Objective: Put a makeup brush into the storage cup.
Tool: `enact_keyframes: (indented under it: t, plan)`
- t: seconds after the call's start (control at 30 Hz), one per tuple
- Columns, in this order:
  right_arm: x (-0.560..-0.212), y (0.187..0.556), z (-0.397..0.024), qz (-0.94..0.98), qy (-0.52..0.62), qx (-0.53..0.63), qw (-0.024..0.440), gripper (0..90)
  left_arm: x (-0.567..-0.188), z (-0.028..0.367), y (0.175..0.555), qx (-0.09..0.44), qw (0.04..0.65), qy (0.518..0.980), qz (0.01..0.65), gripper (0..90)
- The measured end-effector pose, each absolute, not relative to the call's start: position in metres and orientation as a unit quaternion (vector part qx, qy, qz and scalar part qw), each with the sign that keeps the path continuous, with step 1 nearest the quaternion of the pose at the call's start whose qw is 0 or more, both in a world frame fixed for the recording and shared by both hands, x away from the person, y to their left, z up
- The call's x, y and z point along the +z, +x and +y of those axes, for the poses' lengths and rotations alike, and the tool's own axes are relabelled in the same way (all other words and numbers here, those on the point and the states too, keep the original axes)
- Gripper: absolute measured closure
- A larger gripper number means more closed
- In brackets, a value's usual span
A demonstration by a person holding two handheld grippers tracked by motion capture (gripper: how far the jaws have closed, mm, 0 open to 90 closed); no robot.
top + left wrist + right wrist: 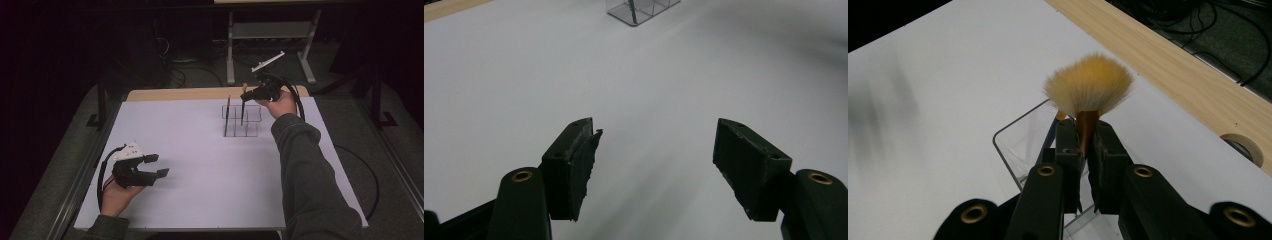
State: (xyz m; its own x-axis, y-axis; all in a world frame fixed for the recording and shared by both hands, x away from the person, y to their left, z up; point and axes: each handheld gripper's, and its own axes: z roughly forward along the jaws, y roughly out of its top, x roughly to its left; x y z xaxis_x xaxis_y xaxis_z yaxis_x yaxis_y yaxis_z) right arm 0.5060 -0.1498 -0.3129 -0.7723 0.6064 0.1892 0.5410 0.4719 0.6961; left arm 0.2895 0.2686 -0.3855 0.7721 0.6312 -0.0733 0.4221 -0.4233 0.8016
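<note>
The right gripper (1084, 142) clamps a brush (1088, 92) upright, bristles up, handle down into the clear holder (242, 120); the left gripper (655, 165) gapes wide, empty.

The clear organizer (242, 121) stands on the table (200, 150), toward its far edge and right of the middle. A pencil (227, 116) stands upright at the organizer's left end. Just right of the pencil, a brush (1089, 95) stands in the organizer with its bristles up, and the right gripper (248, 95) is clamped on its handle above the organizer. The left gripper (156, 166) sits well apart from the organizer, near and to its left, over bare table, its jaws apart.
</note>
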Motion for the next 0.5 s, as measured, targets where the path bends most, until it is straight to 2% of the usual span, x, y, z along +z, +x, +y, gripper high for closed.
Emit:
enact_keyframes:
  t: [0.5]
  plan:
    - [-0.3207,0.5050,-0.1492,0.856,0.338,0.390,0.047,82.8,-0.3860,0.2686,0.2897,0.120,0.432,0.836,0.316,32.3]
